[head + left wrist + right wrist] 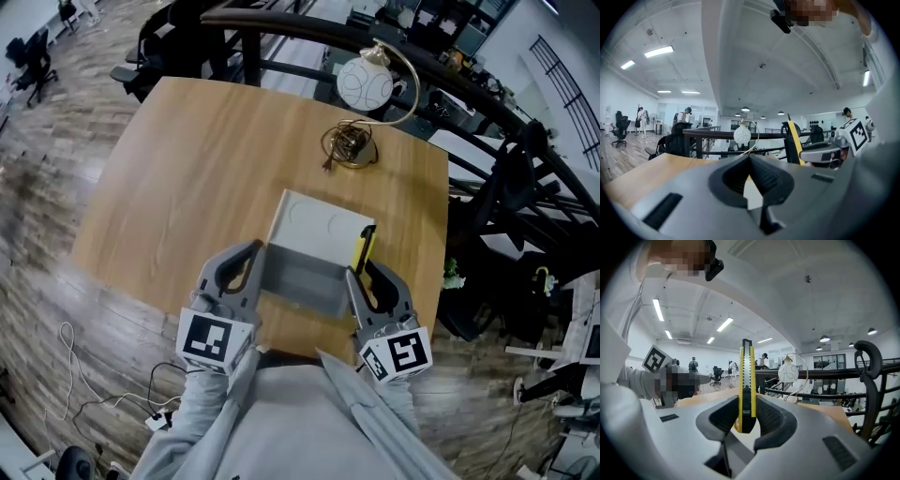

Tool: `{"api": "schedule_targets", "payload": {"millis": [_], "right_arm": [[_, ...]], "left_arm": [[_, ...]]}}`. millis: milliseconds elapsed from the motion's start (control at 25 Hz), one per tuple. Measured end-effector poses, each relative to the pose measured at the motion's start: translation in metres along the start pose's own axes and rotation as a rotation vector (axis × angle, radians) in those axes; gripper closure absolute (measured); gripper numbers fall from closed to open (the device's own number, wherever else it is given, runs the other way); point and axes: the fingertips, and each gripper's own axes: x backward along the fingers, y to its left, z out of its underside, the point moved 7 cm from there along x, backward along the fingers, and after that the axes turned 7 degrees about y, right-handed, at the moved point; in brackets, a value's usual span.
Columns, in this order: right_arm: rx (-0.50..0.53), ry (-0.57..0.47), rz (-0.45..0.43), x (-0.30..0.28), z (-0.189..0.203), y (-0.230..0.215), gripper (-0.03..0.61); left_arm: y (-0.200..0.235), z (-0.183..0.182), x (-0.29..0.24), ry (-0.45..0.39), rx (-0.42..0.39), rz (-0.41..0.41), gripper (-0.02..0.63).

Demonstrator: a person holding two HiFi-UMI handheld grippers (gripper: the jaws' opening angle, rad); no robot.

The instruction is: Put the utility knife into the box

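Note:
A white box (314,225) lies open in the middle of the wooden table (187,159), its lid tipped away and its grey inside (298,278) facing up. My right gripper (359,274) hovers at the box's right edge, shut on a yellow and black utility knife (363,246) that points away from me. In the right gripper view the knife (746,376) stands upright between the pads of that gripper (746,404). My left gripper (253,251) is at the box's left edge; its jaws (750,159) meet at the tips with nothing seen between them.
A lamp with a white globe (364,82) and a gold wire base (349,145) stands at the far side of the table. A black railing (422,56) curves behind it. Cables (112,394) lie on the wood floor at the left.

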Motion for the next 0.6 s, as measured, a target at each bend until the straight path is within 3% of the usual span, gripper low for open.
{"api": "schedule_targets", "payload": {"millis": [360, 600], "right_arm": [[0.009, 0.0, -0.01, -0.012, -0.011, -0.023, 0.453], [-0.01, -0.001, 0.022, -0.018, -0.015, -0.025, 0.453]], "left_arm": [[0.005, -0.011, -0.032, 0.048, -0.032, 0.021, 0.595], [0.015, -0.019, -0.046, 0.024, -0.051, 0.065, 0.595]]}}
